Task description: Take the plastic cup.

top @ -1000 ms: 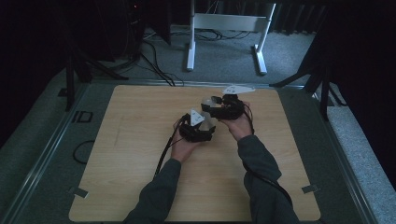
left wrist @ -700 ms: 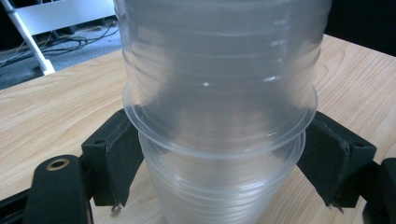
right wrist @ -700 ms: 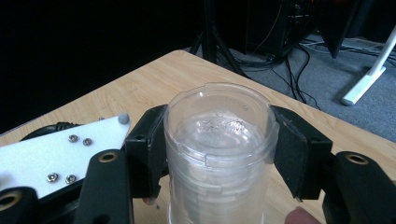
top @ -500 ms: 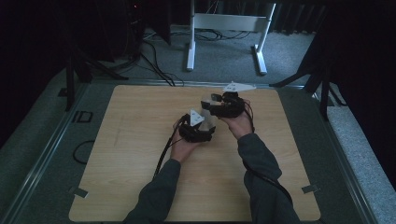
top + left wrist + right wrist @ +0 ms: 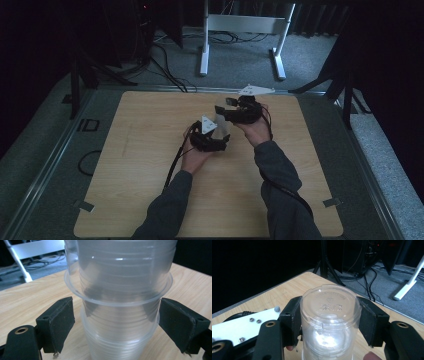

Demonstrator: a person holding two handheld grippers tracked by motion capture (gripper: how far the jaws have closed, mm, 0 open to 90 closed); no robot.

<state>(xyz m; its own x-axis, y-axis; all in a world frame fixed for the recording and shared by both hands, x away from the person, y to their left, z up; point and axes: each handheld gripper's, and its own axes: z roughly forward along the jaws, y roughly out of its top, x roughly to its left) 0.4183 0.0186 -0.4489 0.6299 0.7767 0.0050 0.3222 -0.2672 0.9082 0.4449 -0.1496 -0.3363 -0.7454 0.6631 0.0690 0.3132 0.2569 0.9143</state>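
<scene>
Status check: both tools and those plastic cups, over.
Left tool just opened, pads clear of the cup stack between them. Right tool clamped on the stack's closed end. Table around them bare, nothing in the way.

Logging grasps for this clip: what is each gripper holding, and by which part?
The right gripper clamps the upturned clear cup just below its base. The left gripper holds nothing: its fingers, just opening, stand clear of the cup stack between them.

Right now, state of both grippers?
Left gripper: open, jaws just widened, pads clear of the lower cup between them.
Right gripper: shut on the upper cup.
</scene>
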